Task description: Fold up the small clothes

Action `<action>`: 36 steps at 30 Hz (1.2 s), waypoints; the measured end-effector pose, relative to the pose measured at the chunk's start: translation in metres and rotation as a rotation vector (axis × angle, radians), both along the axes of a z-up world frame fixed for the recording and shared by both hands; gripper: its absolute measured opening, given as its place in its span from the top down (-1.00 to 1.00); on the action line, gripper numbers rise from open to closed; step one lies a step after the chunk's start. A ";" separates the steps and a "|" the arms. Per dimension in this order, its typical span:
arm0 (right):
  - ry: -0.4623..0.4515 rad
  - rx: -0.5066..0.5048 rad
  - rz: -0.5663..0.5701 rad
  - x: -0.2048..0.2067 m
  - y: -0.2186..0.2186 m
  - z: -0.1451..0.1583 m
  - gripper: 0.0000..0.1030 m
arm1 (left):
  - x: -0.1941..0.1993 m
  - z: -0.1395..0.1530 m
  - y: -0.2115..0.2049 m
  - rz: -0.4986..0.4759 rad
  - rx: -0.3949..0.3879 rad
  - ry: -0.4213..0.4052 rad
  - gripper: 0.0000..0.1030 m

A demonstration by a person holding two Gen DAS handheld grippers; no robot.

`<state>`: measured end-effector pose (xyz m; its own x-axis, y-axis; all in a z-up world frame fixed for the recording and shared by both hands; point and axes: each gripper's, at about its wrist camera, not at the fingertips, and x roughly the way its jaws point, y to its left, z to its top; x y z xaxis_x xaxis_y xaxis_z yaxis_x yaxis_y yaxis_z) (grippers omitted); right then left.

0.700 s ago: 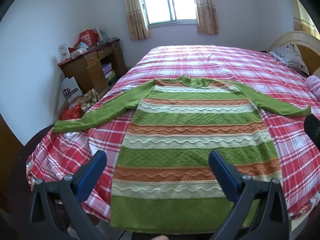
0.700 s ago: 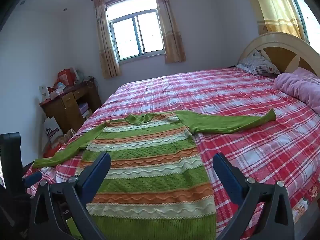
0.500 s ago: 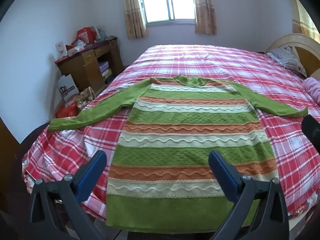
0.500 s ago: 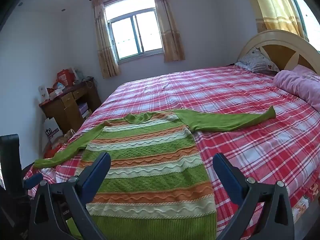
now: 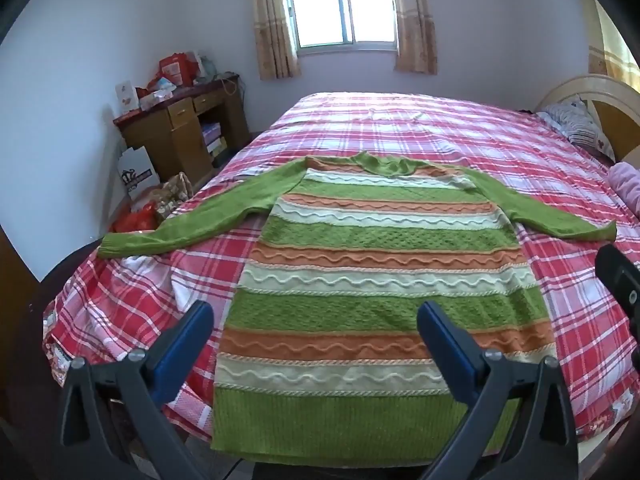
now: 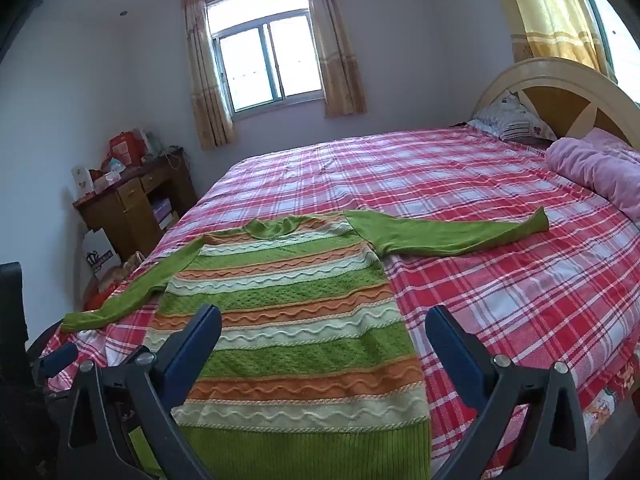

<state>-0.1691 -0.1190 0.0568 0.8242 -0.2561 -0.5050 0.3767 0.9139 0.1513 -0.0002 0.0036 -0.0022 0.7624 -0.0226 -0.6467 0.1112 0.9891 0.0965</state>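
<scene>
A knitted sweater (image 5: 376,264) (image 6: 288,320) with green, orange and cream stripes lies flat on the red plaid bed (image 5: 400,128) (image 6: 500,288), both green sleeves spread out sideways. Its hem hangs at the bed's near edge. My left gripper (image 5: 314,320) hovers open above the lower part of the sweater, nothing between its blue fingers. My right gripper (image 6: 323,324) is open too, above the sweater's lower right side, holding nothing. The left sleeve cuff (image 5: 116,246) reaches the bed's left edge; the right cuff (image 6: 538,220) lies on the cover.
A wooden desk (image 5: 180,136) piled with boxes stands by the left wall, bags on the floor beside it. A pillow (image 6: 508,118), a pink blanket (image 6: 596,168) and the headboard (image 6: 560,92) are at the right. A window with curtains (image 5: 344,8) is behind.
The left wrist view has shifted slightly, so the sweater sits a little more to the right in it. The right view is nearly the same. Both grippers stay open.
</scene>
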 end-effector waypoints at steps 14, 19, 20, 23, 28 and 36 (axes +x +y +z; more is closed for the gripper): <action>0.008 0.001 0.005 0.001 0.002 -0.004 -0.98 | -0.003 -0.001 0.002 -0.008 -0.004 0.005 -1.00; 0.007 0.000 0.005 0.001 0.003 -0.004 -0.98 | -0.002 -0.002 0.002 -0.007 -0.003 0.007 -1.00; 0.008 0.000 0.005 0.001 0.003 -0.004 -0.98 | -0.003 -0.002 0.003 -0.007 -0.003 0.007 -1.00; 0.009 0.002 0.007 0.001 0.003 -0.004 -0.98 | -0.003 -0.002 0.002 -0.007 -0.003 0.008 -1.00; 0.010 -0.001 0.008 0.001 0.004 -0.005 -0.98 | -0.003 -0.002 0.002 -0.006 -0.003 0.008 -1.00; 0.015 0.003 0.010 0.002 0.005 -0.006 -0.98 | -0.002 -0.002 0.002 -0.007 -0.002 0.010 -1.00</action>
